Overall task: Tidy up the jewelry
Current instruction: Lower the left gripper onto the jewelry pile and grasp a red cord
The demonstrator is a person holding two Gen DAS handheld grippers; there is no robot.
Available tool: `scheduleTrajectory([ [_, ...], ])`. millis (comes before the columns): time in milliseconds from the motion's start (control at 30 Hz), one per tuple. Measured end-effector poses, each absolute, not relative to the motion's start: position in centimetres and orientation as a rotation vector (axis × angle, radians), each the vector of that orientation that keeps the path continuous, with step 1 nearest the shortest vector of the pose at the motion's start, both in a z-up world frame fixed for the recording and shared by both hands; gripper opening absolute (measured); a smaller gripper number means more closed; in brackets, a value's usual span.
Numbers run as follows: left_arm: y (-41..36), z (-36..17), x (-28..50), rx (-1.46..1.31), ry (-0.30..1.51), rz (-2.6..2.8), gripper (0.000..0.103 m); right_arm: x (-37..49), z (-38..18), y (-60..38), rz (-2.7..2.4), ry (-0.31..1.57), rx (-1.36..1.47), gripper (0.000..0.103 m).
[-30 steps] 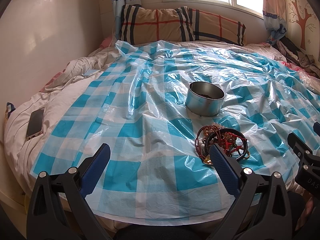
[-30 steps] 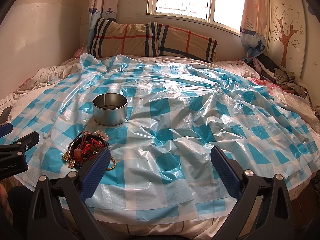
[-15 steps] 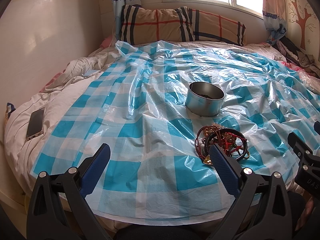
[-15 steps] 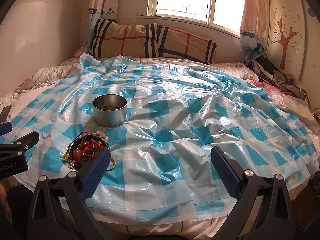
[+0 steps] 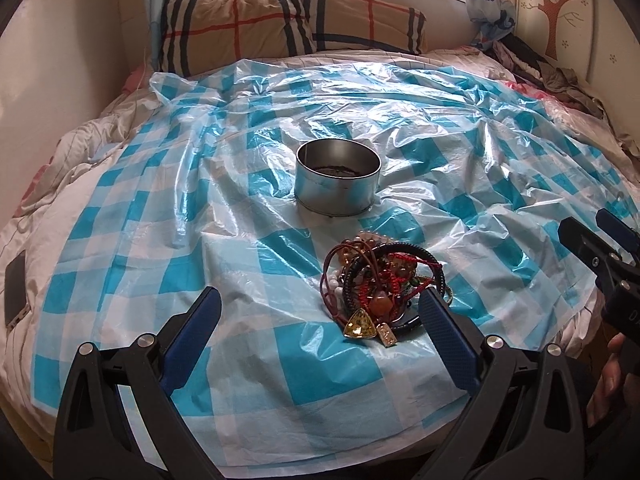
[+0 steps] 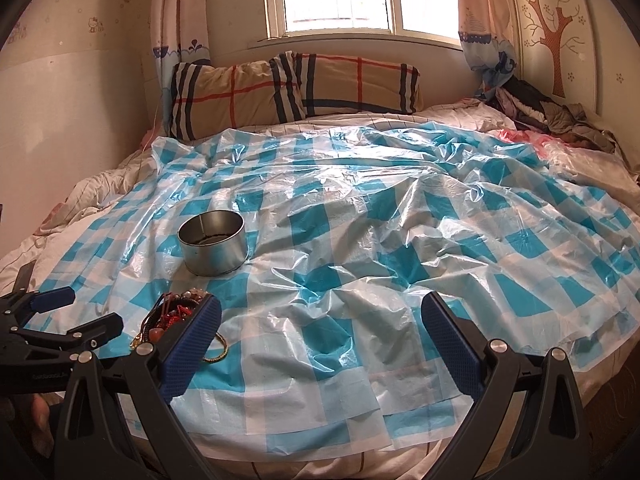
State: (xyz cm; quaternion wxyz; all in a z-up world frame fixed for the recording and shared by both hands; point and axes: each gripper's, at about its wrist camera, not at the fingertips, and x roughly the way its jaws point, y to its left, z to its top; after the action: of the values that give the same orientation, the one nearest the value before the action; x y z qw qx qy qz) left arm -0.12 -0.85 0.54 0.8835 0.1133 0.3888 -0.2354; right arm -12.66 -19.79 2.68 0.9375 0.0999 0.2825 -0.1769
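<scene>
A tangled pile of bracelets and beads (image 5: 382, 284) lies on the blue-and-white checked plastic sheet (image 5: 200, 216), near the bed's front edge. Behind it stands a round metal tin (image 5: 338, 182) with dark contents at the bottom. My left gripper (image 5: 320, 320) is open, its right finger beside the pile, nothing held. My right gripper (image 6: 320, 332) is open over bare sheet; the jewelry pile (image 6: 172, 316) is partly hidden behind its left finger, with the tin (image 6: 212, 248) farther back. The left gripper (image 6: 52, 320) shows at the left edge of the right wrist view.
Plaid pillows (image 6: 292, 88) lean against the wall under the window. A heap of clothes (image 6: 552, 116) lies at the bed's far right. A phone (image 5: 15, 288) rests on the quilt at the left. A hand (image 5: 608, 376) holds the right gripper (image 5: 600, 256).
The left gripper has swung right and closer, so the jewelry pile and tin now sit nearer its centre. The right gripper has tilted up and drawn back a little. Both stay open.
</scene>
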Motion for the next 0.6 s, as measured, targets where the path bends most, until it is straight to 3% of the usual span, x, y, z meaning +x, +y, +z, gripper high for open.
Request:
scheduleTrajectory([
  [200, -3.9, -0.2, 2.4, 0.209, 0.867, -0.497, 0.085, -12.2, 2.3, -19.7, -0.341, 0.615, 0.223, 0.096],
  [400, -5.7, -2.5, 4.5, 0.233, 0.956, -0.462, 0.045, -12.1, 2.1, -19.8, -0.328, 0.619, 0.234, 0.096],
  [467, -5.6, -2.8, 4.8, 0.206, 0.974, -0.49, 0.027, -12.1, 2.1, -19.9, -0.321, 0.623, 0.239, 0.096],
  [567, -5.4, -2.7, 5.0, 0.171, 0.976, -0.512, 0.009, -11.9, 2.0, -19.9, -0.313, 0.628, 0.237, 0.096],
  [600, -5.2, -2.6, 5.0, 0.155, 0.977, -0.518, 0.008, -11.9, 2.0, -19.8, -0.31, 0.63, 0.234, 0.096],
])
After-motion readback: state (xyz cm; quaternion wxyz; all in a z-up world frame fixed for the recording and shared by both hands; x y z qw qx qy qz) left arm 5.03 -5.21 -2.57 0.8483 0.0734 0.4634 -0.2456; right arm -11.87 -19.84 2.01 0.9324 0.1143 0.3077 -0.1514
